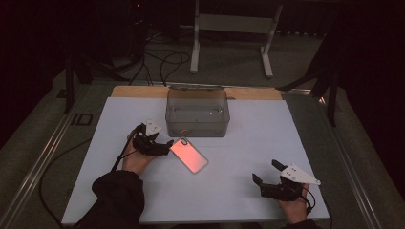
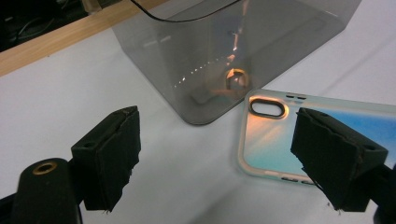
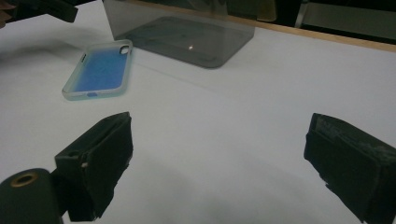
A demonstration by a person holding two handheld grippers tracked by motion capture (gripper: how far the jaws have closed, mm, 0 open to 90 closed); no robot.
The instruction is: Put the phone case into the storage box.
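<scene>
Left claw [image 1: 165,145]: jaws spread wide, nothing between the pads. From my remote seat I read it in the high view at the left of the white table [image 1: 248,191], held in the person's left hand [image 1: 136,160], its tips just beside the near-left end of the phone case [image 1: 189,155]. In the left gripper view one black pad [image 2: 109,156] stands over bare table, while the other pad [image 2: 336,156] sits in front of the case's long edge; whether it touches the case I cannot tell.

Phone case: lies flat on the table, set at a slant, just in front of the clear plastic box [image 1: 197,112], with its camera cut-out end nearest the box. It glows pinkish in the high view and blue in the right gripper view [image 3: 100,70], with a pale translucent rim.

Clear plastic box: stands upright near the far middle of the table, close to the wooden strip [image 1: 138,91] along the table's back edge.

Right claw [image 1: 266,174]: jaws likewise spread wide and holding nothing. I see it at the near right of the table, well apart from the case, held in the right hand [image 1: 293,207]. In the right gripper view its two pads [image 3: 100,163] frame bare white surface.
</scene>
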